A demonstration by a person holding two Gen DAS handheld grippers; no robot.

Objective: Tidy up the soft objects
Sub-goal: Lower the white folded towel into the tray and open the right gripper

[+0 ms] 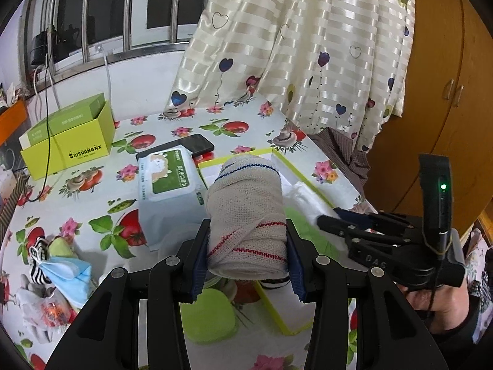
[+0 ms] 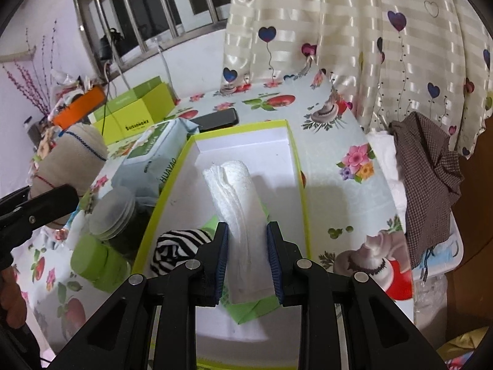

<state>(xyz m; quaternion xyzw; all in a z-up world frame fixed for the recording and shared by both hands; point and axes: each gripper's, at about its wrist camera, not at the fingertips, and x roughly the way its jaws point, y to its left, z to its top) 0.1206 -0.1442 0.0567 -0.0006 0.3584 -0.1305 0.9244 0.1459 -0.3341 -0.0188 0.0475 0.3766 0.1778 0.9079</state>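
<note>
The rolled beige gauze bandage with red and blue stitching (image 1: 246, 215) is clamped across its middle by the left gripper (image 1: 248, 256), above the lime-edged white cardboard tray (image 2: 297, 166) — judged light, squashy. The folded white tissue wad (image 2: 240, 203) is pinched by the right gripper (image 2: 246, 262) inside the tray, beside a zebra-striped cloth (image 2: 175, 246).

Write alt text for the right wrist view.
The right tongs grip a folded white cloth over an open yellow-green box, beside a striped black-and-white fabric. A floral tablecloth covers the table.
</note>
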